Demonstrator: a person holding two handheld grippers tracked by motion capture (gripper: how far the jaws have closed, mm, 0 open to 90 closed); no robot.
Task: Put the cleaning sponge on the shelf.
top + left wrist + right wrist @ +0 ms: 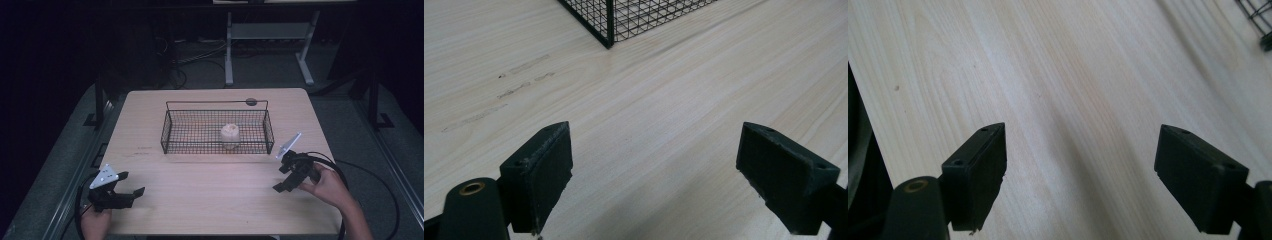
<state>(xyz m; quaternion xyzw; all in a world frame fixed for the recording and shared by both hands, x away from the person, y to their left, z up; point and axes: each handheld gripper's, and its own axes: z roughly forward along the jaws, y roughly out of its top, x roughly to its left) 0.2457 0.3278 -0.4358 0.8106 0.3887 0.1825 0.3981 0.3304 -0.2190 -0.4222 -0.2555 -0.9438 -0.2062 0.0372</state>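
2 open, empty hand-held grippers: left (131, 196), right (283, 181), near basket (169, 131).

A wire basket (217, 131) stands on the worktop (210, 200), toward its far edge and near its middle, with a small round object (230, 135) inside it, right of the basket's centre. The left gripper (131, 195) lies over the near left corner, the right gripper (285, 179) over the near right part, both well apart from the basket. A frame stand (265, 35) stands on the floor behind the worktop.

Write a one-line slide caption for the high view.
Pale round object in a wire basket; both open tools rest on the table.
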